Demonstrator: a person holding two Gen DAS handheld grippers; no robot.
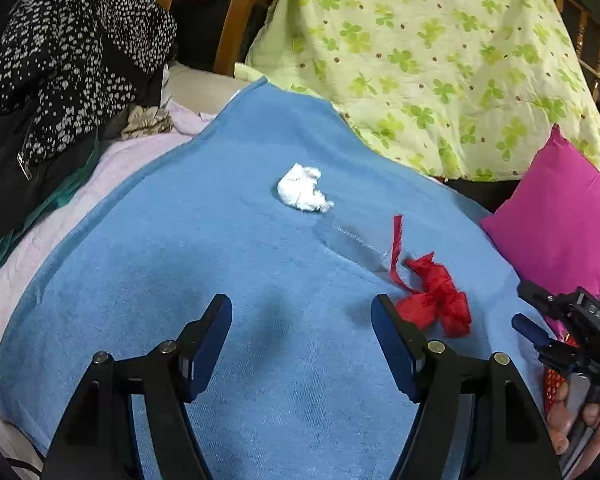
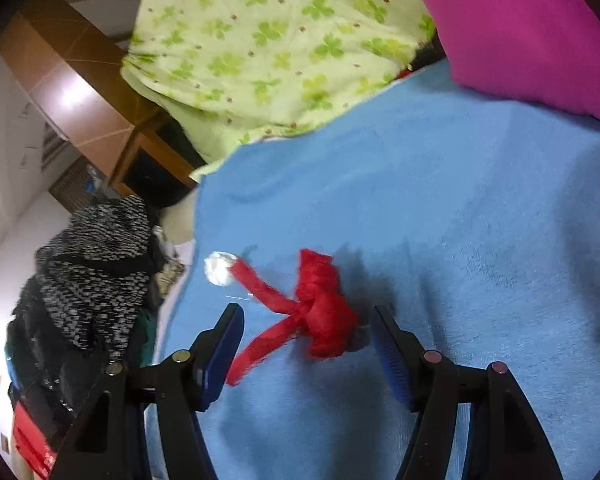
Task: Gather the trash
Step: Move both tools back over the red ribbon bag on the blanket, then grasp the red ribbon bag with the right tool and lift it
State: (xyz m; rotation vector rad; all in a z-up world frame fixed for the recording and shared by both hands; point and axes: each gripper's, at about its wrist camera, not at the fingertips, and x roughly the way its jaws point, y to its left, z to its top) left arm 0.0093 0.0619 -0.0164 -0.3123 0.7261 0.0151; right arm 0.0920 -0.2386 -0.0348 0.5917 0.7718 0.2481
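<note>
Nearest my lens on the right side, the right gripper (image 2: 306, 344) stands with its jaws apart and nothing pressed between them; the crumpled red wrapper (image 2: 324, 308) lies on the blue towel (image 2: 480, 220) just ahead, framed by the two pads but not pinched, its loose tails trailing toward the towel's left edge. I read that framing as deliberate: I am lining up so the bunched body of the wrapper, not a thin tail, ends up between the pads. My left gripper (image 1: 302, 334) is likewise open and empty, hovering over bare towel near its front edge, with the same red wrapper (image 1: 436, 300) just beside its right finger. The white tissue wad (image 1: 303, 193) sits near the middle of the towel, well apart from both tools, and between it and the wrapper lies what looks like a clear plastic strip (image 1: 360, 246), hard to make out against the cloth. All three pieces seem laid out in a loose diagonal for picking. A magenta cushion (image 1: 560, 216) crowds the towel's right edge and a clover-print quilt (image 1: 420, 60) covers its far edge, so I judge the wrapper the easiest first grab.
</note>
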